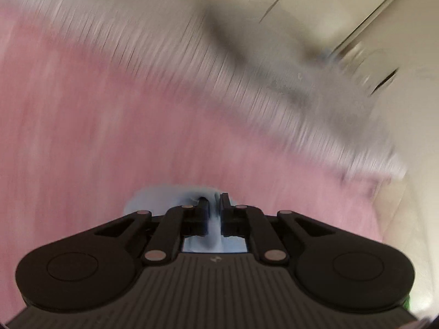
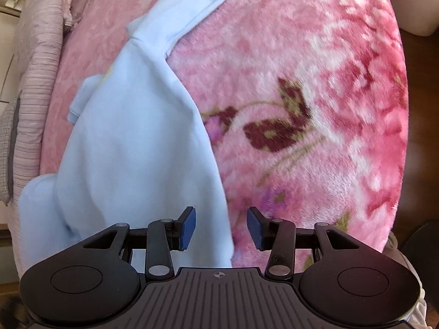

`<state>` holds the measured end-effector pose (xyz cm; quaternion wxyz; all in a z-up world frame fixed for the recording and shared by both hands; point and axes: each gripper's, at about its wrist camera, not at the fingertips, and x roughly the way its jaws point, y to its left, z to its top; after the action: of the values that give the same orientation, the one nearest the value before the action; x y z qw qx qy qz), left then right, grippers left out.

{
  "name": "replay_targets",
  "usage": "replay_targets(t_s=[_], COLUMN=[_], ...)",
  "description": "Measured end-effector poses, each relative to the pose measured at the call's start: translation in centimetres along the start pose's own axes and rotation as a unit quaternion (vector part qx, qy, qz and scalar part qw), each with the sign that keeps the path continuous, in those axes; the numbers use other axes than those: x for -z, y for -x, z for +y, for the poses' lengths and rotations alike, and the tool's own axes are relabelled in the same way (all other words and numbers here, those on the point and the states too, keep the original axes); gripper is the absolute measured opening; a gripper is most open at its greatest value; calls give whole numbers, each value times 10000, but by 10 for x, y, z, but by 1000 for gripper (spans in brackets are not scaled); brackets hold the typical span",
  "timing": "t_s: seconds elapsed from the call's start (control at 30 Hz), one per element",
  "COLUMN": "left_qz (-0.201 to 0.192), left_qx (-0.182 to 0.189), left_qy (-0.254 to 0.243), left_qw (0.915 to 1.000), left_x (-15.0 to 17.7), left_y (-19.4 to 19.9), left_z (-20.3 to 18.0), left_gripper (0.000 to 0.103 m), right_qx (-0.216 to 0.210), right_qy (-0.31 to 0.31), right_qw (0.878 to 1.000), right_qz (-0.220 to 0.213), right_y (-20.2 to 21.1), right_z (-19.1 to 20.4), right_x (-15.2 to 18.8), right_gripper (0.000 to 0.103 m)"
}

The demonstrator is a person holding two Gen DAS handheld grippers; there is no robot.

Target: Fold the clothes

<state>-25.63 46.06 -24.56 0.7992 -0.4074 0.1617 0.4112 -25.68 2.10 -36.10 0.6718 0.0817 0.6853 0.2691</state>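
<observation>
The left claw is pressed together on a fold of the light blue garment: the cloth bunches between its two fingers and shows again just behind them, close to the body of the tool. Past that pinch the left wrist view is smeared, giving only a pink blanket with a band of pale striped bedding at its far edge. In the right wrist view the light blue garment lies spread on the pink flowered blanket that covers the bed, running from the near left up toward the far middle, where a sleeve reaches out of view. The right claw hangs spread above it, holding nothing; its left finger is over the cloth, its right finger over the blanket, and the garment's right edge passes between them. Striped bedding lies along the far left.
</observation>
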Motion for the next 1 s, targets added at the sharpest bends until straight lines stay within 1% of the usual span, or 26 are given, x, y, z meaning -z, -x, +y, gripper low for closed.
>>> replay_targets(t_s=[0.03,0.07,0.1,0.13,0.17,0.2,0.23,0.27,0.3,0.33,0.37,0.4,0.43,0.5,0.53,0.6,0.63,0.67,0.73,0.77,0.8,0.83,0.87,0.93,1.0], left_qz=[-226,-314,-310,-283,-230,-106,100,366,765,1239,1707,2048,2243,2628,2706,2600,2581,2602,2643,2663,2683,2657,2579,2437,2421], left_qx=[13,-47,-146,-321,-586,-783,-900,-968,-923,-811,-667,-531,-449,-284,-227,-178,-156,-137,-99,-80,-60,-43,-32,-39,-55], left_qy=[-158,-373,-636,-916,-1215,-1466,-1660,-1765,-1668,-1453,-1196,-929,-707,-260,-113,-1,-2,-72,-212,-282,-352,-423,-459,-320,-169], left_qw=[9996,9988,9974,9949,9906,9860,9820,9789,9787,9782,9758,9729,9709,9641,9624,9654,9660,9654,9642,9635,9627,9631,9651,9693,9701], left_x=[-25,-42,-52,-56,-53,-46,-32,-18,0,21,42,60,77,110,121,129,132,135,139,142,144,146,146,147,151], left_y=[2,-1,-5,-9,-12,-15,-17,-19,-21,-23,-25,-26,-27,-28,-29,-32,-34,-37,-42,-44,-46,-43,-33,-10,18], left_z=[-2,-7,-12,-16,-19,-18,-14,-4,11,28,48,64,74,95,101,104,104,101,95,92,89,86,85,88,89], left_gripper=[5,10,16,18,28,40,44,45,45,45,44,42,42,42,42,44,44,41,24,13,12,12,11,11,10], right_qx=[-14,-28,-29,-12,5,16,17,13,26,62,94,117,133,159,146,134,137,143,171,185,189,183,163,66,-118], right_qy=[33,80,115,124,133,126,102,92,90,106,127,141,148,190,243,392,472,553,704,817,1016,1278,1513,1758,1929], right_qw=[10000,9999,9999,9999,9998,9998,9999,9999,9999,9999,9999,9998,9998,9997,9996,9991,9988,9984,9973,9964,9946,9916,9883,9844,9810], right_qz=[-37,-72,-96,-107,-117,-120,-112,-102,-90,-72,-48,-27,-8,30,25,-3,-21,-40,-89,-121,-127,-96,-48,-18,-147], right_y=[2,4,3,0,-4,-6,-9,-13,-18,-22,-20,-18,-16,-17,-17,-20,-24,-27,-31,-33,-35,-38,-40,-36,-22], right_z=[2,3,5,7,9,10,11,13,17,20,18,14,11,10,10,11,14,15,19,23,28,33,39,44,47], right_x=[1,1,2,3,3,4,6,7,8,9,12,16,20,24,27,31,31,33,37,40,43,45,46,41,29], right_gripper=[45,45,45,45,45,45,45,45,45,46,46,46,46,46,47,47,48,49,52,52,51,23,2,2,1])
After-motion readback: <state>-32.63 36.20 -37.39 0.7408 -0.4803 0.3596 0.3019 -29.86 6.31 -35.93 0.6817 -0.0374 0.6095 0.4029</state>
